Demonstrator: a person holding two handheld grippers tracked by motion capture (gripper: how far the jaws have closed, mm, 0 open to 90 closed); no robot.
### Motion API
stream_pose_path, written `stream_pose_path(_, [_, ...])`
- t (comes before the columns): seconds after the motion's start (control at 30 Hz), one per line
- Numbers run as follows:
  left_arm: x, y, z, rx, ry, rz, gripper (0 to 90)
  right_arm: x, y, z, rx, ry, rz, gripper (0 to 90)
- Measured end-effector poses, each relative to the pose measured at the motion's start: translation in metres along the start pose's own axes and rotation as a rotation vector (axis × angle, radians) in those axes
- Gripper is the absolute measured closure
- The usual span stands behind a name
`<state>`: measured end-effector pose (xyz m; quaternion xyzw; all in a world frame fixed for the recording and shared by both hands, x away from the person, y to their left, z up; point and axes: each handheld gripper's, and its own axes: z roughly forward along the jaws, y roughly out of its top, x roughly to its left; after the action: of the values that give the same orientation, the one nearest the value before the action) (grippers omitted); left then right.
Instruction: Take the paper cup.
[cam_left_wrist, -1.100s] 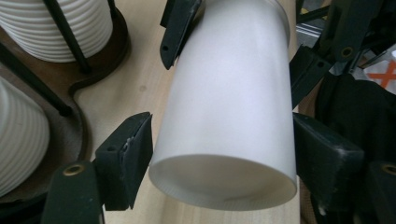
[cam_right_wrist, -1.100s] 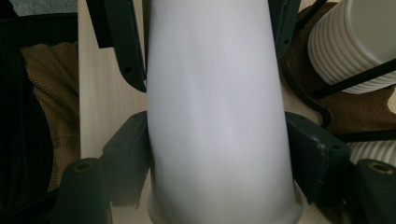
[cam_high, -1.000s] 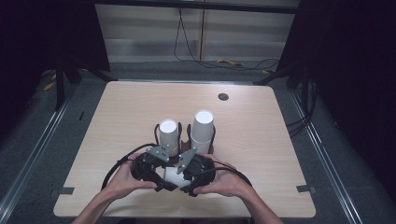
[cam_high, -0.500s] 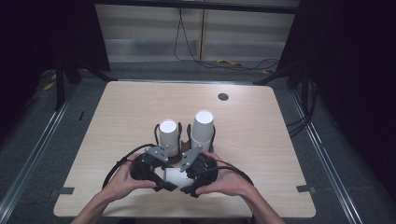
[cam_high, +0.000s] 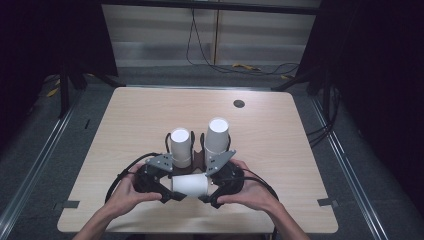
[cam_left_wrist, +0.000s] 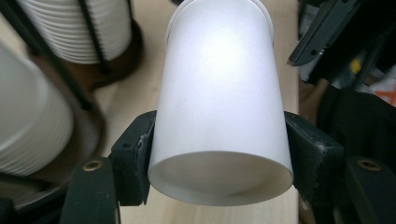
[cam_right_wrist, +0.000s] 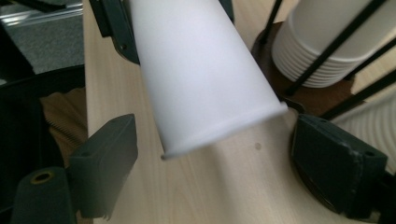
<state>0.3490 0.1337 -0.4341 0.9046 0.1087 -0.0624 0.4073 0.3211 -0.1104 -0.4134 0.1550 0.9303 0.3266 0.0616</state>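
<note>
Handover is what this moment amounts to — the white paper cup (cam_high: 190, 184) lies on its side between your two hands, just in front of the two cup stacks in their wire holders (cam_high: 180, 147). Your left gripper (cam_left_wrist: 217, 154) pinches it near its narrow base, pads pressed against both walls. Your right gripper (cam_right_wrist: 215, 154) has just been opening: its jaws now stand spread on either side of the cup's rim, neither pad touching it, where a second ago it sat closer against the cup. So the cup's weight rests on the left grip alone — judge the transfer done, and the right hand free to draw away.
</note>
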Motion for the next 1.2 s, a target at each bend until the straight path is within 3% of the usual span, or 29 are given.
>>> stream_pose_path(0.33, [0.001,-0.004,-0.005,-0.048,0.011,-0.003,33.5,-0.002,-0.023,-0.002,-0.060,-0.007,0.075,17.9])
stream_pose_path(0.6, [0.000,-0.007,-0.003,-0.135,0.015,0.007,33.3,-0.007,-0.036,-0.007,-0.189,0.011,0.148,19.7])
stream_pose_path(0.83, [-0.001,-0.013,0.000,-0.211,0.005,-0.003,33.4,-0.007,-0.041,-0.007,-0.250,0.031,0.156,19.2])
stream_pose_path(1.03, [-0.004,-0.013,0.001,-0.261,-0.004,0.016,33.4,-0.007,-0.042,-0.008,-0.290,0.041,0.160,16.3])
stream_pose_path(1.2, [-0.006,-0.015,0.002,-0.301,-0.007,0.002,33.2,-0.007,-0.043,-0.009,-0.326,0.045,0.172,14.1])
